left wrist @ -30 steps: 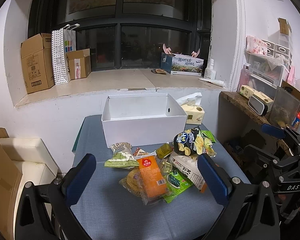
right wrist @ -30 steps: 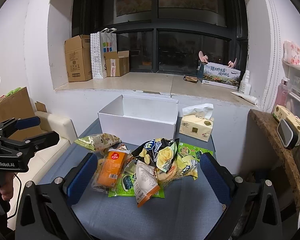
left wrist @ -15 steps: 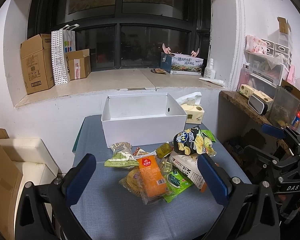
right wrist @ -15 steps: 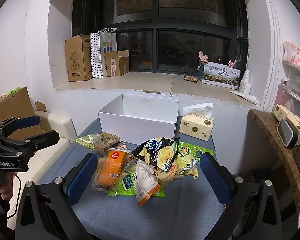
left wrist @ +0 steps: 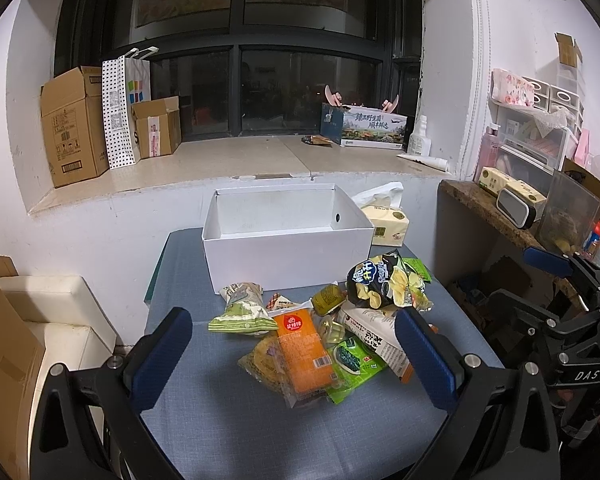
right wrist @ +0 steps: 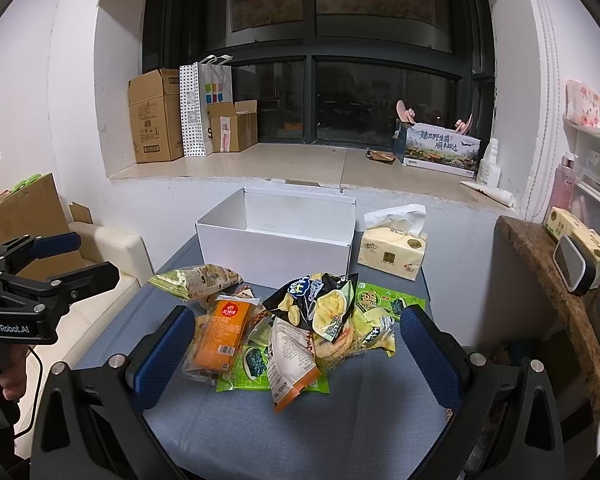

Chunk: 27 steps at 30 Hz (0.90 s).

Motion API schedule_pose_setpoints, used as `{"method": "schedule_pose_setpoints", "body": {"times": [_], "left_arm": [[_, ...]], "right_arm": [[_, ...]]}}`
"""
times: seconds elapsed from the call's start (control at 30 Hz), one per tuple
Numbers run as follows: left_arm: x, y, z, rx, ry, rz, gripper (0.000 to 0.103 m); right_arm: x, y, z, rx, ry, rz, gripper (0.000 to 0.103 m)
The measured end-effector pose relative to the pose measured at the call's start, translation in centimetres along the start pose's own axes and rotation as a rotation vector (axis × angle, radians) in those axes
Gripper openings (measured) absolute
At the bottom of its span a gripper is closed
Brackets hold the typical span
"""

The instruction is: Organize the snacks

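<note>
Nearest me, my left gripper point(left wrist: 292, 354) and right gripper point(right wrist: 290, 354) both hang spread wide with nothing between the pads, each short of the pile. On the blue table point(left wrist: 236, 420) just beyond lies the heap of snacks: an orange pack point(left wrist: 304, 346) at the near left, a green seaweed pack point(left wrist: 350, 360) partly under it, a white pouch point(right wrist: 288, 356) leaning to the near edge, a black chip bag point(right wrist: 312, 298) riding on top, and a pale green bag point(left wrist: 240, 312) off to the left. I think small sweets are tucked in the middle, but the view is too cluttered to be sure. Farther back stands the white box point(left wrist: 284, 240), nothing visible inside, with a tissue pack point(right wrist: 392, 248) at its right. My worry is the overlap: closing on one wrapper could drag its neighbours off the near edge, and slick film may slip from the pads.
</note>
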State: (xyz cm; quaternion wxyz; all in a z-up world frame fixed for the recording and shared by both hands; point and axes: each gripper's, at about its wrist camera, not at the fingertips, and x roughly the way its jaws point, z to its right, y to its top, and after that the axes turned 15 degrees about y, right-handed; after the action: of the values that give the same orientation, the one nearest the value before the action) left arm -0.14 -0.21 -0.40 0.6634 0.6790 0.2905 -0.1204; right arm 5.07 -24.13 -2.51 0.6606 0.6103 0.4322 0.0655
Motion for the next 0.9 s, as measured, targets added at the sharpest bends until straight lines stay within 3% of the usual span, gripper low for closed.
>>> {"method": "schedule_pose_setpoints", "body": {"times": [0.9], "left_arm": [[1.0,-0.2,-0.4,-0.015,0.017,-0.026,0.103]], "right_arm": [[-0.1,-0.1,0.1,0.008,0.000,-0.004,0.103]]}}
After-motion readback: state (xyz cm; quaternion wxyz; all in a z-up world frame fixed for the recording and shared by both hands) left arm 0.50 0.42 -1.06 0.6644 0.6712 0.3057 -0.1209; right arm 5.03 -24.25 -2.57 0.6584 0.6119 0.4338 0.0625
